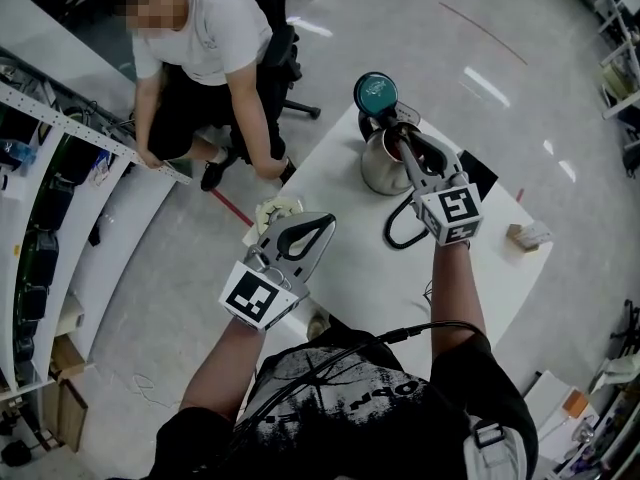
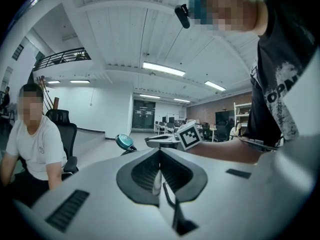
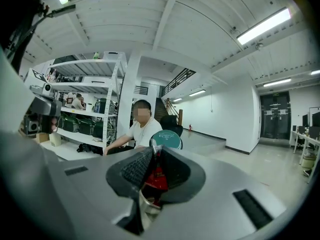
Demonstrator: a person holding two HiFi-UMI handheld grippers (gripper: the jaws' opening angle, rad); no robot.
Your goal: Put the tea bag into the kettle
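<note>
Right gripper holds the tea bag at the kettle's mouth; left gripper closed and empty, short of the kettle.

The kettle (image 1: 380, 168) stands on the white table (image 1: 340, 263) with its teal lid (image 1: 376, 91) raised behind the opening. The right gripper (image 1: 405, 146) reaches in from the near side of the kettle, tips over the open top in the head view. Its jaws pinch the red tea bag (image 3: 156, 176), which sits between the pads just in front of the kettle's lid in the right gripper view. The left gripper (image 1: 322, 226) lies left of the kettle and nearer the wearer, apart from it, jaws pressed together with nothing seen between them. A small box (image 1: 527, 235) sits on the table right of the kettle. A seated person (image 1: 205, 38) is beyond the kettle, off the table.
</note>
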